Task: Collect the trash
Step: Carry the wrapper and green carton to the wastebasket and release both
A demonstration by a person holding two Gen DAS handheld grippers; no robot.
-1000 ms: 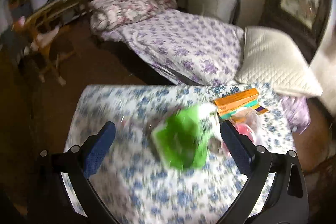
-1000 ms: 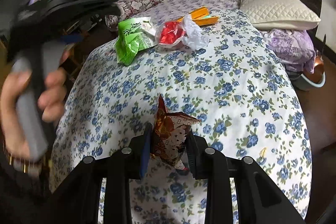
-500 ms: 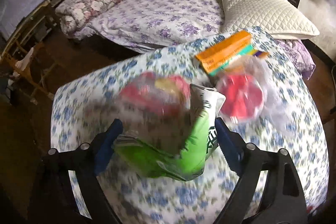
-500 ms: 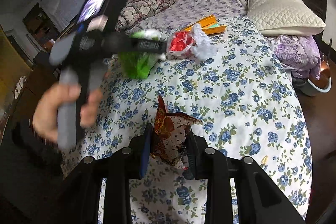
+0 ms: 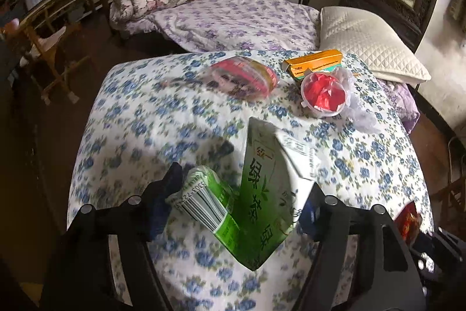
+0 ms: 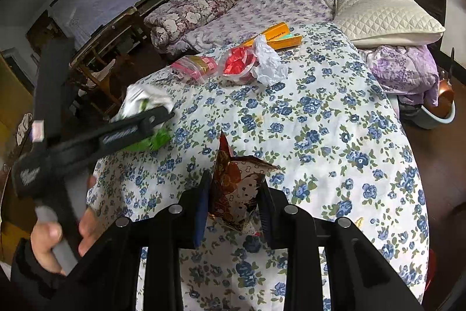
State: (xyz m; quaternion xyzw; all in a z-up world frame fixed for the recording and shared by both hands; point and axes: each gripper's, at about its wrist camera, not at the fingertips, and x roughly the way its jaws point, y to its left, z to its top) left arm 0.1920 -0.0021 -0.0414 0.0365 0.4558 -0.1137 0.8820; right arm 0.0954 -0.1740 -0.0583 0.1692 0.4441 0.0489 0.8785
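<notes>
The left gripper has dropped around the green carton, jaws closing, apparently touching it.

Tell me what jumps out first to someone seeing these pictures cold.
The crushed green tea carton fills the near foreground between the left gripper fingers, which have just been closing on it. The right gripper pinches a red-and-gold snack wrapper upright over the blue-flowered quilt. Farther back lies a clear cup of red scraps.

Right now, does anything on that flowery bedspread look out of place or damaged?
Yes: litter lies on the bedspread. A crushed green carton sits between the left gripper jaws, which have just been closing. Further back lie a cup of red wrappers, a crumpled plastic bag and an orange box.
</notes>
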